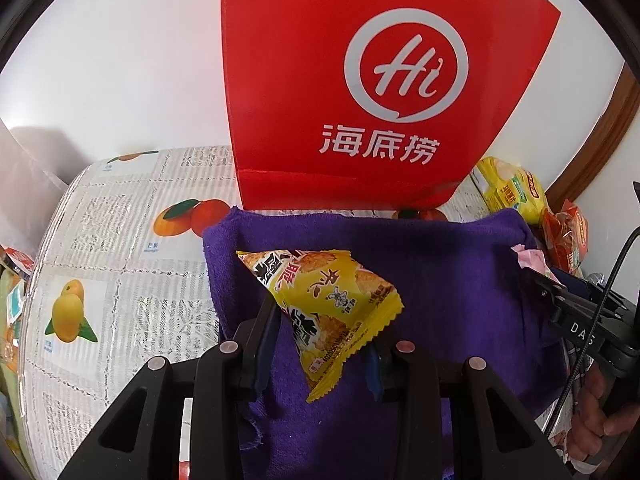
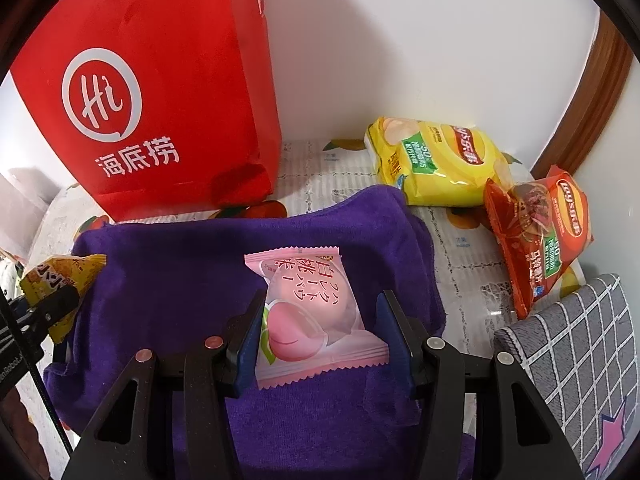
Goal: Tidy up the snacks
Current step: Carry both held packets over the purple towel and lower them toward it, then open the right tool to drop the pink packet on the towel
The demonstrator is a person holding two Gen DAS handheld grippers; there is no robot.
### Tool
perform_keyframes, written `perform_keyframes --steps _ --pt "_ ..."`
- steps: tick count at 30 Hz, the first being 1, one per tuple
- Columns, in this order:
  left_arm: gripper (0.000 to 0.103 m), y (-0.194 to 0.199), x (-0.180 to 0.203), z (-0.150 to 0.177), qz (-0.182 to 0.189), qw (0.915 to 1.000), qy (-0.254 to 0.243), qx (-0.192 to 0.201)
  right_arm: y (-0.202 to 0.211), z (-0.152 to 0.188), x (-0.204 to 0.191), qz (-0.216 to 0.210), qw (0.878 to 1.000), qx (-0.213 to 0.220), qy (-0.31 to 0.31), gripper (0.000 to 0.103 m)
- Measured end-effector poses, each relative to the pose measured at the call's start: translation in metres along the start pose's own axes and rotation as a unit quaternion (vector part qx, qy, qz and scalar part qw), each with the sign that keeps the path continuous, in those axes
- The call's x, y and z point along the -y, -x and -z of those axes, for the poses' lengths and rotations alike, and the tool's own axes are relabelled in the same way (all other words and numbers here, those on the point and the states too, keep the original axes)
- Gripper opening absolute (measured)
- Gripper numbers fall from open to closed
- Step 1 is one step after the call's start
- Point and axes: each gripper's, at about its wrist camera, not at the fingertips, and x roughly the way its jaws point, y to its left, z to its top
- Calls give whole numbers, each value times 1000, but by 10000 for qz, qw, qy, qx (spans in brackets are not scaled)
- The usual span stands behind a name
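A purple towel [image 1: 440, 280] lies on a fruit-print tablecloth [image 1: 120, 280], with a red paper bag [image 1: 360, 80] standing upright just behind it against a white wall.

The left gripper [image 1: 320, 344] reaches over the towel with a yellow snack packet [image 1: 328, 312] between its fingers. The left finger [image 1: 264, 332] touches the packet's edge; the right finger is mostly hidden behind the packet, so a firm grip cannot be told.

The right gripper [image 2: 320, 336] also sits over the towel, fingers set fairly wide around a pink peach packet [image 2: 312, 316]. Its left finger [image 2: 248, 340] touches the packet; a gap shows beside the right finger.

To the right of the towel, a yellow chip bag [image 2: 436, 160] and a red chip bag [image 2: 540, 236] lie on the cloth, touching each other. A grey checked cushion [image 2: 580, 360] sits at the near right.
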Motion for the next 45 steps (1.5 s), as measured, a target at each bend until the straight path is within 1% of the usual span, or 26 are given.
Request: perform_keyframes --steps 8,12,19,22,31,33,35,37,41,45 --pt "35 0 -1 0 78 10000 37 -25 -6 1 1 -99 9999 -104 -57 54" --pt "35 -2 1 1 167 9998 40 -76 -8 2 1 -54 9999 -157 -35 54" --pt "35 -6 7 5 220 9997 -25 -119 -20 4 1 -34 9994 -348 8 54" --pt "35 -8 8 6 203 9997 -52 -141 -25 7 -5 21 9988 -474 151 54" --pt "35 -12 8 9 245 9993 -79 -253 -30 12 -15 103 9977 -572 345 55" --pt "35 -12 8 9 244 9993 -105 -260 -32 12 -15 129 9974 -601 380 56" --pt "35 -13 8 10 249 9992 -123 -276 -33 12 -16 133 9972 -620 403 65" --pt "35 -15 8 11 248 9991 -148 -298 -33 12 -16 146 9970 -643 413 69" --pt "35 -18 8 12 249 9990 -149 -341 -32 11 -14 144 9968 -687 394 69" --pt "35 -20 9 12 250 9989 -154 -364 -20 7 -9 106 9980 -539 309 69"
